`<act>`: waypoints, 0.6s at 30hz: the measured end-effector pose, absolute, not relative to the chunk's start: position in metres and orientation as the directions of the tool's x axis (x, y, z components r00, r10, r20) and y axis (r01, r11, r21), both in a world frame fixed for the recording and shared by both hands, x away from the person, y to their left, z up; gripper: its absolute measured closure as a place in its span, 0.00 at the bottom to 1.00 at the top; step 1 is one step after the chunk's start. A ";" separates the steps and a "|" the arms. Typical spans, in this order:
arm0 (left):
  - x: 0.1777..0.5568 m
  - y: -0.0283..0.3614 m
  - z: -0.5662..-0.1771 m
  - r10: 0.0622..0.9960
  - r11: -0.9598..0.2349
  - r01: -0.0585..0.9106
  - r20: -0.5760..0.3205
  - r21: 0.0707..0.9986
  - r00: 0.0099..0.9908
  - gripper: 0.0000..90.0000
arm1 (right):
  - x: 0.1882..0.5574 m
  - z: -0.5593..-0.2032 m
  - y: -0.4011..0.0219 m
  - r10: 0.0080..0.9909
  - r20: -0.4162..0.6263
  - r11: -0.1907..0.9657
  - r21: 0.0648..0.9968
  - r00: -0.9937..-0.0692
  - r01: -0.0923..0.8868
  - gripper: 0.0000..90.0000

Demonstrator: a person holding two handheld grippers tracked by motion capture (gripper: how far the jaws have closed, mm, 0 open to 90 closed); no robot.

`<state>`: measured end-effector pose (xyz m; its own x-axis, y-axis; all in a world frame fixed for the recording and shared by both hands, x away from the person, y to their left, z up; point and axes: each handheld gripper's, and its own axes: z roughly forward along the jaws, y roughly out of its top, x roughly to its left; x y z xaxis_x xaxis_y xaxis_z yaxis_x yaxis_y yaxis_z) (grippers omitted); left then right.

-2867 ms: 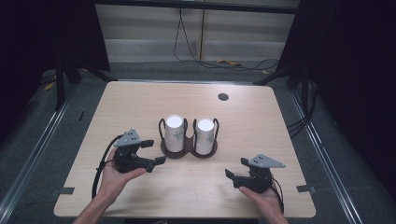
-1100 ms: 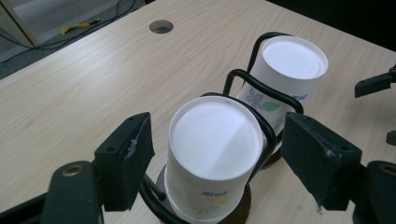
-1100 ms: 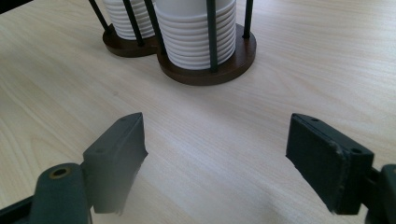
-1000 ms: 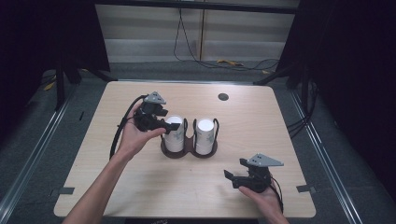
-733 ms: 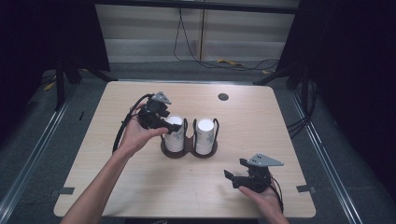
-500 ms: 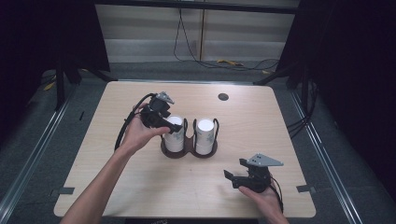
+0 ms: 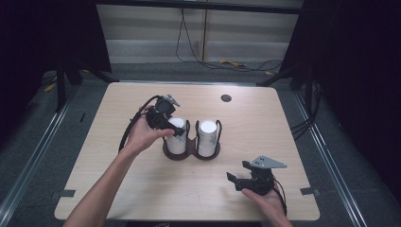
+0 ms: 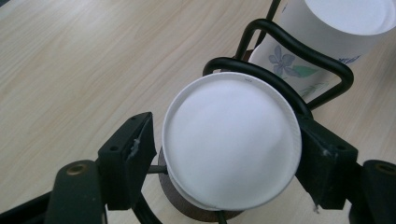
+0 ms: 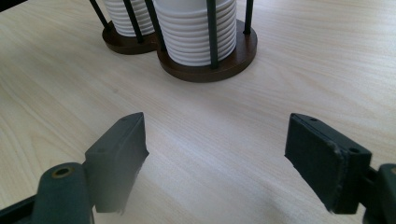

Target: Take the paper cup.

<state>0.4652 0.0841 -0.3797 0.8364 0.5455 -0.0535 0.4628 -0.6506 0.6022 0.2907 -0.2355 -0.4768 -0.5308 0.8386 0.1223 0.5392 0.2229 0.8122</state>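
Observation:
Two stacks of upturned white paper cups stand in a brown double holder (image 7: 191,154) with black wire hoops at mid-table. My left gripper (image 7: 175,128) reaches onto the left stack (image 7: 178,142) from behind and left. In the left gripper view its jaws sit against opposite sides of the top cup (image 8: 231,140), shut on it. The right stack (image 7: 208,137), with a flower print (image 8: 285,60), stands beside it. My right gripper (image 7: 238,174) rests low near the front right of the table, open, pointing at the holder (image 9: 210,70) with bare wood between its jaws.
A small dark round grommet (image 7: 226,98) sits in the table near its far edge. The left gripper's cable (image 7: 132,125) loops beside the person's left hand. Dark floor, rails and loose cables surround the table (image 7: 283,123).
The left hand rose from the table's front left to the left cup stack and brought its jaws around the top cup. The right gripper has stayed where it was.

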 end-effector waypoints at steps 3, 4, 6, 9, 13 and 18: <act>0.466 0.083 -0.381 0.538 -0.666 0.460 -0.049 0.587 0.842 0.31 | 0.291 -0.477 -0.236 0.838 0.121 0.223 0.813 -0.531 0.538 0.23; 0.467 0.083 -0.381 0.533 -0.672 0.458 -0.050 0.581 0.845 0.31 | 0.291 -0.477 -0.236 0.839 0.121 0.222 0.813 -0.530 0.538 0.23; 0.467 0.083 -0.382 0.526 -0.675 0.459 -0.060 0.577 0.849 0.33 | 0.290 -0.477 -0.237 0.841 0.124 0.218 0.813 -0.526 0.541 0.23; 0.466 0.083 -0.380 0.522 -0.687 0.449 -0.043 0.571 0.852 0.36 | 0.291 -0.477 -0.237 0.844 0.130 0.211 0.811 -0.520 0.545 0.24; 0.465 0.082 -0.378 0.519 -0.689 0.445 -0.038 0.572 0.854 0.37 | 0.291 -0.477 -0.236 0.842 0.129 0.214 0.811 -0.524 0.544 0.24; 0.462 0.081 -0.374 0.522 -0.691 0.439 -0.025 0.574 0.853 0.38 | 0.291 -0.477 -0.236 0.845 0.131 0.210 0.810 -0.519 0.548 0.24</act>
<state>0.4625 0.0811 -0.3744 0.8528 0.5216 -0.0253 0.4395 -0.6907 0.5743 0.2910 -0.2362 -0.4771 -0.5187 0.8448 0.1314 0.5477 0.2104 0.8098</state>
